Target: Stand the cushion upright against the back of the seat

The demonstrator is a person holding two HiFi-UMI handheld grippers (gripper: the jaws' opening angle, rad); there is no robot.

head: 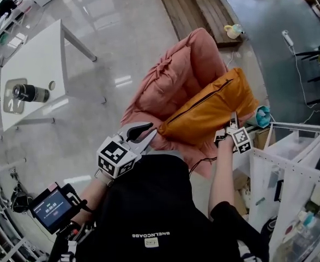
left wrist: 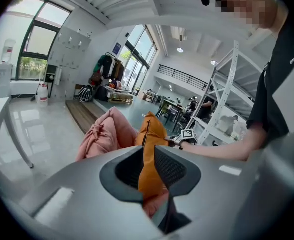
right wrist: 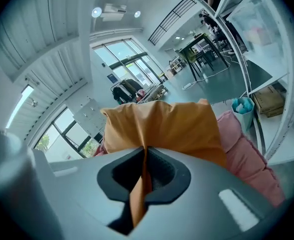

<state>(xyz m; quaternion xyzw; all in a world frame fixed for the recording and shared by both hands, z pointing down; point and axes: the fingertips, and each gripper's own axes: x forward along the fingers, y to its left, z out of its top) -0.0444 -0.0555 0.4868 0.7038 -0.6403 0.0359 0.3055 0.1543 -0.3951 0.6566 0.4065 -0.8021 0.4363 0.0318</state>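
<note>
Cushion (head: 211,111), a plump rectangular pad in smooth orange fabric with a dark zip along its 11 o'clock edge, is held across the front of the seat (head: 173,78), a puffy, creased pink chair. In the head view its long axis runs from 8 o'clock to 2 o'clock. Left gripper (head: 149,132) clamps the 8 o'clock corner, and right gripper (head: 229,125), jaws nearly together, pinches a thin fabric fold at the 5 o'clock edge.

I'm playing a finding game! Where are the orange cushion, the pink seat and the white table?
orange cushion (head: 211,111), head view, its middle, below the zip.
pink seat (head: 170,72), head view, on its puffy back.
white table (head: 37,56), head view, bare part of its top.
</note>
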